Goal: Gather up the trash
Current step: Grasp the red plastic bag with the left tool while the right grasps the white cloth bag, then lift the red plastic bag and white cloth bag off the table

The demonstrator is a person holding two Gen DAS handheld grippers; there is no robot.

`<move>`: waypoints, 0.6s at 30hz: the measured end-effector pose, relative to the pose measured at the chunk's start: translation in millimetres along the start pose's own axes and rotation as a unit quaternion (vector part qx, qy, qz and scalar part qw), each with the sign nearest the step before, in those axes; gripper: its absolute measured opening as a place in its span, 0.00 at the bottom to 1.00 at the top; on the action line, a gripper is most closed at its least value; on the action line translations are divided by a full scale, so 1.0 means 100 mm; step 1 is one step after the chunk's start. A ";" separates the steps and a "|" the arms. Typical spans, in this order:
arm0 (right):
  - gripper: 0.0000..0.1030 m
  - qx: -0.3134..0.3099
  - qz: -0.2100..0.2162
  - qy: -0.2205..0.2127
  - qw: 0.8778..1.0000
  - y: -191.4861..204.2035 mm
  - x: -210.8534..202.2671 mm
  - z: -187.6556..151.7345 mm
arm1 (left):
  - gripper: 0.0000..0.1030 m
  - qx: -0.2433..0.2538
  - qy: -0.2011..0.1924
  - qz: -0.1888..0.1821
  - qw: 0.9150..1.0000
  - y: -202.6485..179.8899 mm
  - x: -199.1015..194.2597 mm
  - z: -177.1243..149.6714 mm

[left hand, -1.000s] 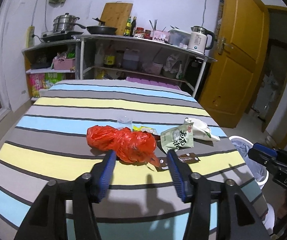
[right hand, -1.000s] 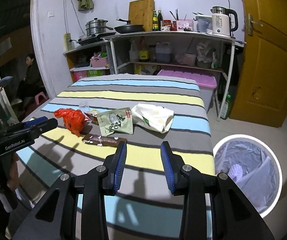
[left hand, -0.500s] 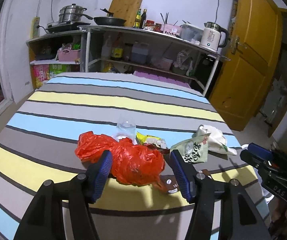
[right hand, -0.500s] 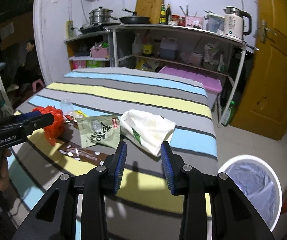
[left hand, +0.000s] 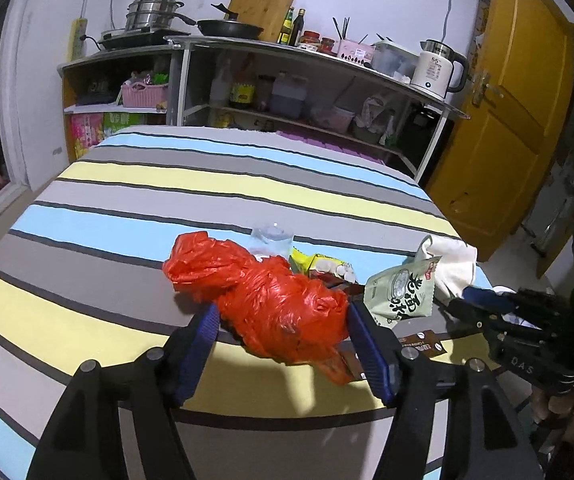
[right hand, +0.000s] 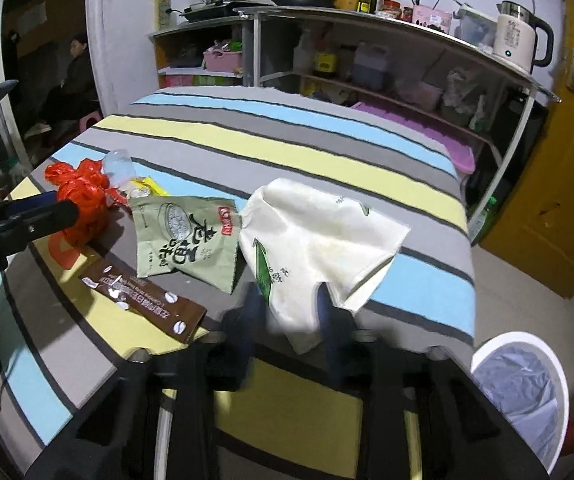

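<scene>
Left wrist view looks straight over the left gripper (left hand: 283, 344), its blue fingers (left hand: 199, 344) spread wide, having just been opening, with the crumpled red plastic bag (left hand: 271, 296) sitting between them on the striped tabletop (left hand: 127, 200); whether the pads touch it I cannot tell. Just behind the bag stand a clear plastic cup (left hand: 271, 238) and a yellow snack packet (left hand: 319, 264), both hard to make out from the other side. To the right lies the green pouch (left hand: 401, 294), leaning against the white bag (left hand: 453, 262).

The right wrist view alone shows the right gripper (right hand: 289, 312), blurred, its fingers narrow and just closing, with the near corner of the white bag (right hand: 319, 240) between them; a firm pinch cannot be confirmed. It also shows the whole brown wrapper (right hand: 143, 300) lying flat near the table edge, and the white bin (right hand: 527, 392) on the floor at the right, lined with a pale bag; what it contains is not clear.
</scene>
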State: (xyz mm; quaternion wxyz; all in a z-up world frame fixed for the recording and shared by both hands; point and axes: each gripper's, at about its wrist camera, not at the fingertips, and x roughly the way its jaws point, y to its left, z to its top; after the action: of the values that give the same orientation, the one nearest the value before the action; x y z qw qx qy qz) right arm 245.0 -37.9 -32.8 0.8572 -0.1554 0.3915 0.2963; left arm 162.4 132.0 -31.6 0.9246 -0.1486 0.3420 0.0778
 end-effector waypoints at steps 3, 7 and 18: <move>0.06 -0.001 -0.002 -0.003 1.000 0.03 -0.03 -0.02 | 0.62 0.003 0.004 -0.003 1.000 -0.02 0.01 -0.01; 0.00 0.006 0.003 -0.001 1.000 0.06 -0.07 -0.07 | 0.56 0.003 0.002 -0.001 1.000 -0.02 -0.01 -0.01; 0.00 0.035 0.005 -0.016 0.999 0.07 -0.26 -0.16 | 0.19 0.026 -0.005 -0.009 1.000 -0.07 -0.17 -0.07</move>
State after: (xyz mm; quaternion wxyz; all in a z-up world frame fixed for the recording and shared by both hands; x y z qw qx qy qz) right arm 217.8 -50.9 -23.5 0.8670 -0.1182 0.3885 0.2887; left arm 147.2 122.9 -23.8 0.9306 -0.1272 0.3378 0.0613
